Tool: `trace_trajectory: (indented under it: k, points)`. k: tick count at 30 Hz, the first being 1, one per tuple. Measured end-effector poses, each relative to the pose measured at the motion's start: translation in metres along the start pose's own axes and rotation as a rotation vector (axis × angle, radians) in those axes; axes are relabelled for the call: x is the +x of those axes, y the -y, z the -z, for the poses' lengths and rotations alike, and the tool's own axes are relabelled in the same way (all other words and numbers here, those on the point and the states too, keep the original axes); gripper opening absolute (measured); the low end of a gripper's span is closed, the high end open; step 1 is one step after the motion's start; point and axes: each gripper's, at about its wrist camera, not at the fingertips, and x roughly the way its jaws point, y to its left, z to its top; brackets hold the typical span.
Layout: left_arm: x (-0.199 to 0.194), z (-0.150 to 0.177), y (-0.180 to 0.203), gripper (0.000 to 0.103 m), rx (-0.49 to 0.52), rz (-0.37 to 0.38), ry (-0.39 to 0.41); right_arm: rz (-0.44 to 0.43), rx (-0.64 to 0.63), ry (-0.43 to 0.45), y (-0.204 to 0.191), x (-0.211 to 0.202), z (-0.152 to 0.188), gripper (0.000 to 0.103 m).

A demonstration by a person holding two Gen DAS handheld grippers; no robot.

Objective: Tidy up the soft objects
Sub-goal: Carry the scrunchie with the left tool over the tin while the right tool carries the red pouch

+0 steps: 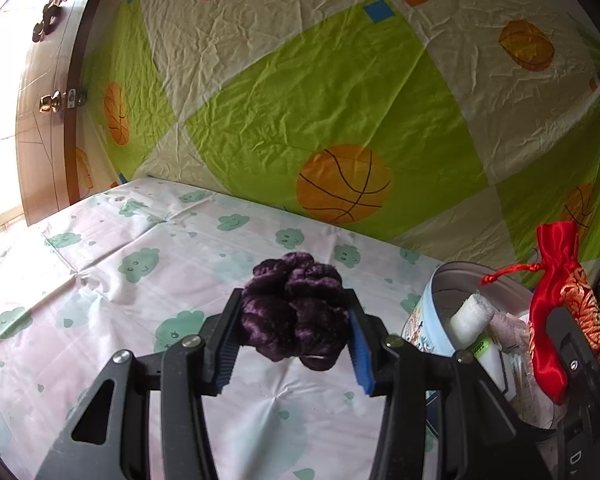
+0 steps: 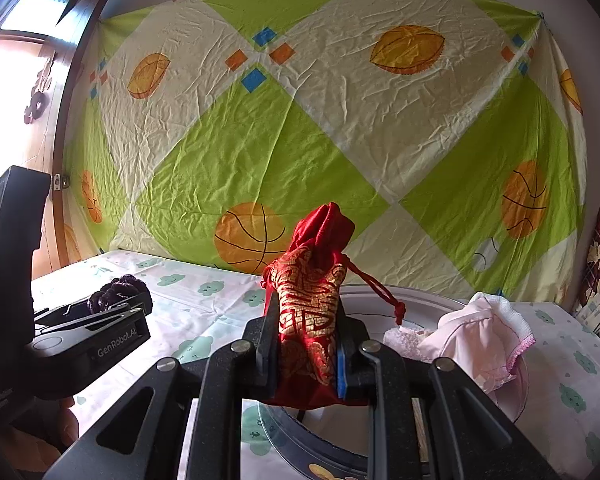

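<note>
Left wrist: we clamp scrunchie [image 1: 296,316]; right gripper [image 2: 306,344] clamps pouch [image 2: 308,312]. Tin [image 1: 432,312] at 3 o'clock holds 2 items; both ours remain unplaced.

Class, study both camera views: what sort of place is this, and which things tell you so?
Probably a bedroom at home. A bed-like surface under a cloud-print sheet, a sports-print cloth hung across the wall behind it, and a wooden door with a knob suggest it.
</note>
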Motion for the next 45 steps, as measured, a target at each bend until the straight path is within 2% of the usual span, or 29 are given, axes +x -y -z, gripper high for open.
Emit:
trace_trajectory:
  k: [16, 34, 45]
  points:
    - [-0.028, -0.011, 0.037, 0.047, 0.044, 0.087, 0.057, 0.064, 0.005, 0.038, 0.040, -0.009, -0.003, 0.022]
    - [-0.035, -0.012, 0.114, 0.047, 0.160, 0.158, 0.065, 0.142, 0.041, 0.051, 0.093, -0.014, -0.005, 0.022]
    - [-0.029, -0.009, 0.143, 0.047, 0.185, 0.193, 0.050, 0.186, 0.058, 0.045, 0.118, -0.009, -0.007, 0.022]
